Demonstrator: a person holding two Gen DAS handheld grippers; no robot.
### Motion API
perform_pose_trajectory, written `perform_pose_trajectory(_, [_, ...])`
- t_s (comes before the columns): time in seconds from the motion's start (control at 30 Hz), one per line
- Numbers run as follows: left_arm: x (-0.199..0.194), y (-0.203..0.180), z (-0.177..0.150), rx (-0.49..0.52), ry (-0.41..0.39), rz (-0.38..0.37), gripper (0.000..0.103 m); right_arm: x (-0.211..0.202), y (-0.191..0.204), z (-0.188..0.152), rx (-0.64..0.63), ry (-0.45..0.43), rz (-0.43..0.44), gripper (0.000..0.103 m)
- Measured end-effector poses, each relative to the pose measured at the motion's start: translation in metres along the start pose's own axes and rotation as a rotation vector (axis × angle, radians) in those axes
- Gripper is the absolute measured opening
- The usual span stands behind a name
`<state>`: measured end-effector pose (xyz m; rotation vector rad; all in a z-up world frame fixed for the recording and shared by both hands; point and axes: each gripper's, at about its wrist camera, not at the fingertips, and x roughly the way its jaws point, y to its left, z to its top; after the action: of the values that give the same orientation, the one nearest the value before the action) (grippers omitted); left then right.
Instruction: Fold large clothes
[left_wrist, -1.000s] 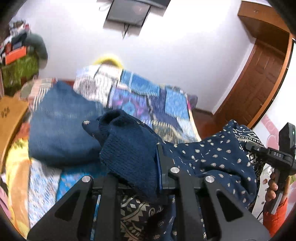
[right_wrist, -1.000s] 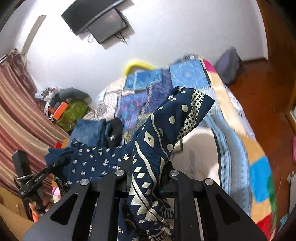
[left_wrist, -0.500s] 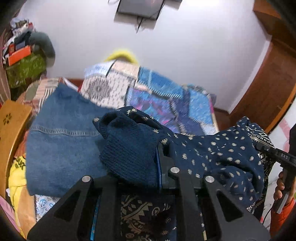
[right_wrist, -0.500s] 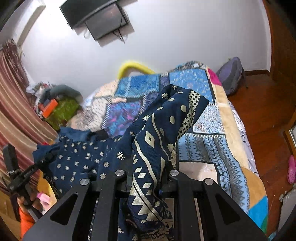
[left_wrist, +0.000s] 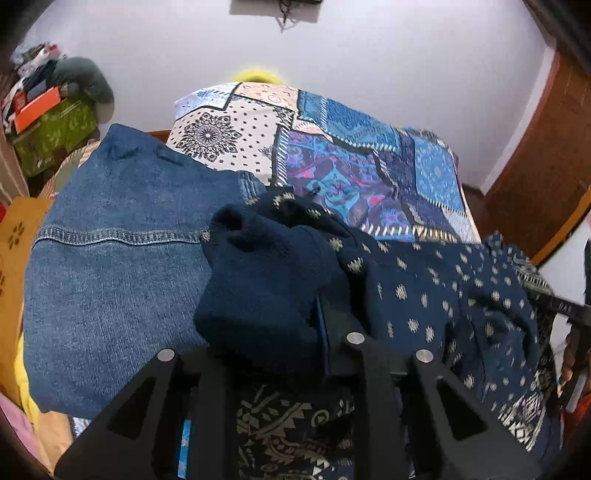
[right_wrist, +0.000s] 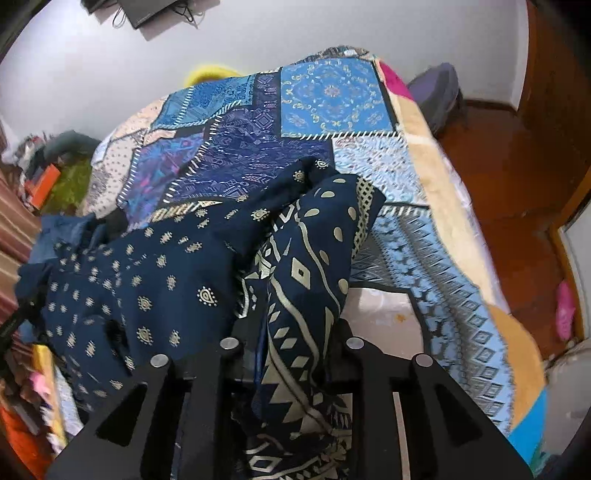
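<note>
A navy garment (left_wrist: 424, 291) with small gold motifs and a patterned border hangs stretched between my two grippers above the bed. My left gripper (left_wrist: 291, 332) is shut on one bunched corner of it; the fabric drapes over the fingers and hides the tips. My right gripper (right_wrist: 291, 325) is shut on the other end, where the gold-patterned border (right_wrist: 310, 266) folds over the jaws. The garment (right_wrist: 155, 273) sags in the middle toward the left in the right wrist view.
A patchwork quilt (left_wrist: 354, 155) covers the bed (right_wrist: 461, 236). Folded denim (left_wrist: 110, 251) lies on the bed's left side. A cluttered shelf (left_wrist: 44, 110) stands far left. A wooden door (left_wrist: 546, 147) and wooden floor (right_wrist: 517, 155) are at the right.
Both grippers have moved forward and lower over the bed with the garment held between them. The denim and quilt appear closer. Both grips are unchanged.
</note>
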<state>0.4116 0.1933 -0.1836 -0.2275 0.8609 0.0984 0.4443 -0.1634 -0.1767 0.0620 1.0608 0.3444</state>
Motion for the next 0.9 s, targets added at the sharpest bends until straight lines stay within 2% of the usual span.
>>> perform_pose_trajectory(0.2, [-0.014,-0.007,-0.006,0.004,0.036,-0.017,0.021,-0.034,0.015,-0.008,-0.087,-0.003,-0.066,0.024])
perform_pose_trajectory(0.27, [-0.025,-0.008,-0.008,-0.003,0.042,-0.026,0.022,-0.048,0.016,-0.012,-0.095,-0.01,-0.064,0.033])
perform_pose_trajectory(0.37, [-0.047,-0.008,-0.011,-0.006,0.028,-0.04,0.024,-0.077,0.018,-0.022,-0.113,-0.044,-0.057,0.04])
perform_pose_trajectory(0.47, [-0.071,-0.008,-0.016,0.006,0.005,-0.032,0.031,-0.107,0.023,-0.035,-0.145,-0.076,-0.064,0.045])
perform_pose_trajectory(0.53, [-0.092,-0.008,-0.022,0.023,-0.007,-0.021,0.042,-0.125,0.026,-0.044,-0.165,-0.098,-0.066,0.045])
perform_pose_trajectory(0.6, [-0.107,-0.008,-0.028,0.029,-0.013,-0.019,0.049,-0.14,0.029,-0.051,-0.179,-0.11,-0.064,0.046])
perform_pose_trajectory(0.67, [-0.128,-0.008,-0.037,0.036,-0.021,-0.028,0.051,-0.153,0.031,-0.061,-0.183,-0.121,-0.055,0.06])
perform_pose_trajectory(0.7, [-0.136,-0.008,-0.04,0.035,-0.027,-0.031,0.051,-0.16,0.032,-0.066,-0.184,-0.13,-0.05,0.062])
perform_pose_trajectory(0.8, [-0.162,-0.005,-0.052,0.023,-0.049,-0.062,0.054,-0.175,0.033,-0.084,-0.197,-0.153,-0.035,0.065])
perform_pose_trajectory(0.9, [-0.182,0.0,-0.067,0.005,-0.056,-0.105,0.059,-0.183,0.034,-0.103,-0.204,-0.14,-0.029,0.065])
